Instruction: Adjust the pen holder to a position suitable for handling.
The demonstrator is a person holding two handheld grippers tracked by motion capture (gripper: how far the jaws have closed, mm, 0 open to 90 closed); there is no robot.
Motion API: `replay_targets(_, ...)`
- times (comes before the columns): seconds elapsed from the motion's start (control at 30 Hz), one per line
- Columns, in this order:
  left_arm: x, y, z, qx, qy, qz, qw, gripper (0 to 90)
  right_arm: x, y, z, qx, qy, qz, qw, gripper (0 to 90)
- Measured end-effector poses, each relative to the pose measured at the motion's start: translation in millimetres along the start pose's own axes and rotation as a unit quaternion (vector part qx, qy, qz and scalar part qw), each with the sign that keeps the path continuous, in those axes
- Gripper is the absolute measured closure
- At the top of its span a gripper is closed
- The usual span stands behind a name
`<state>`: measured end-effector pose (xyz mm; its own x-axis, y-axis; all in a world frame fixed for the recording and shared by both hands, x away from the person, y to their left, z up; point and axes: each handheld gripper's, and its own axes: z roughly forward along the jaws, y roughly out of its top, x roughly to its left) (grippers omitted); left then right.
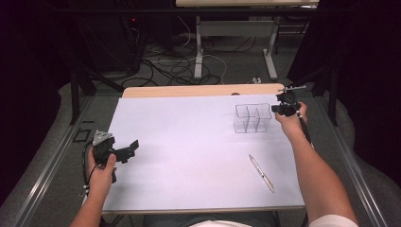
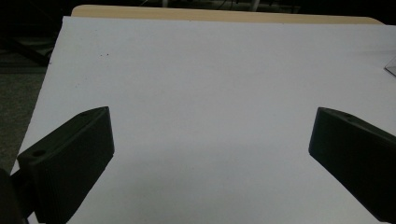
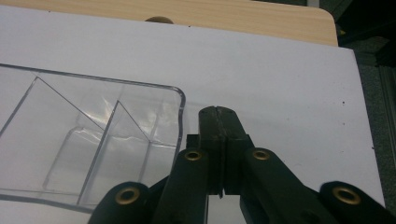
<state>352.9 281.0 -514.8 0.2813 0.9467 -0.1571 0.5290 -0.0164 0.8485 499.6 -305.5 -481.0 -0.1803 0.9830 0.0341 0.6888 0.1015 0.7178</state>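
White table cover [image 1: 189,142] — cabled floor [image 1: 179,66] beyond

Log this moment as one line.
left gripper: open, idle | right gripper: jaws shut, empty, beside clear organizer | pen: lying on table

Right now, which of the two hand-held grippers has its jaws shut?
The right hand-held gripper, beside the clear divided organizer, has its jaws pressed together; the left hand-held gripper stands wide open over bare paper.

Black two-jaw tongs [image 3: 219,116] with brass rivets, white short sleeve [image 1: 333,221].
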Motion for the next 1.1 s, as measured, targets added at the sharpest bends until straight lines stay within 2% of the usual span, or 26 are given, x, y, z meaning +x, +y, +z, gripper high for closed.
replay_targets(0.37, 0.4, 0.1, 0.0, 0.000, 0.000, -0.001, 1.0000, 0.1, 5.1, -4.1, 4.3, 0.013, 0.007, 0.011, 0.9998, 90.0)
replay_targets(0.63, 0.3, 0.4, 0.2, 0.001, -0.002, -0.001, 1.0000, 0.1, 3.7, -10.1, 4.2, -0.007, 0.013, 0.026, 0.9995, 90.0)
replay_targets(1.1, -0.6, 0.5, 1.4, 0.002, -0.003, -0.001, 1.0000, 0.1, 6.1, -12.6, 1.6, -0.008, 0.008, 0.017, 0.9998, 90.0)
